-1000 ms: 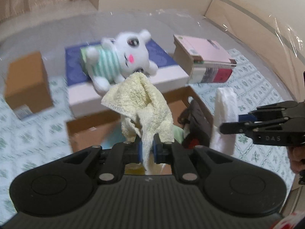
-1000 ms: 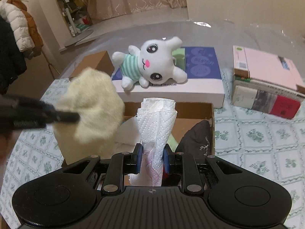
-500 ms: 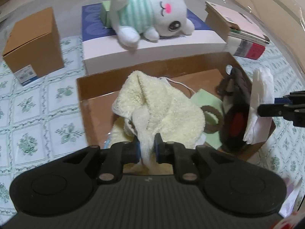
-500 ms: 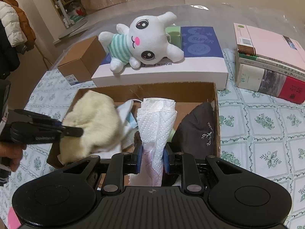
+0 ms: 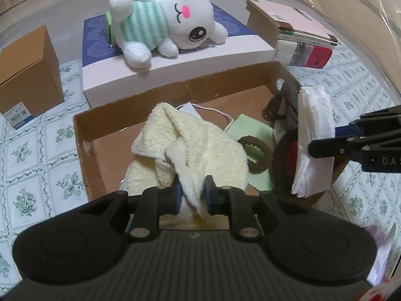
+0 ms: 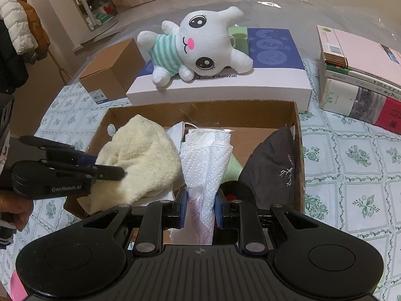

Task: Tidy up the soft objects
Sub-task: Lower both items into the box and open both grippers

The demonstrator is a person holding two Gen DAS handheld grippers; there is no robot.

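Towel (image 5: 190,148) and paper napkins (image 6: 205,160) sit low in your cardboard box (image 6: 200,111), left gripper (image 5: 191,193) just easing open around terry, right gripper (image 6: 200,208) clamping the napkins, while the plush bunny (image 6: 200,47), probably next, waits outside.

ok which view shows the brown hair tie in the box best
The left wrist view: the brown hair tie lies in plain sight on the green cloth beside the cream towel. In the right wrist view it is hidden, presumably behind the towel and the paper towel.
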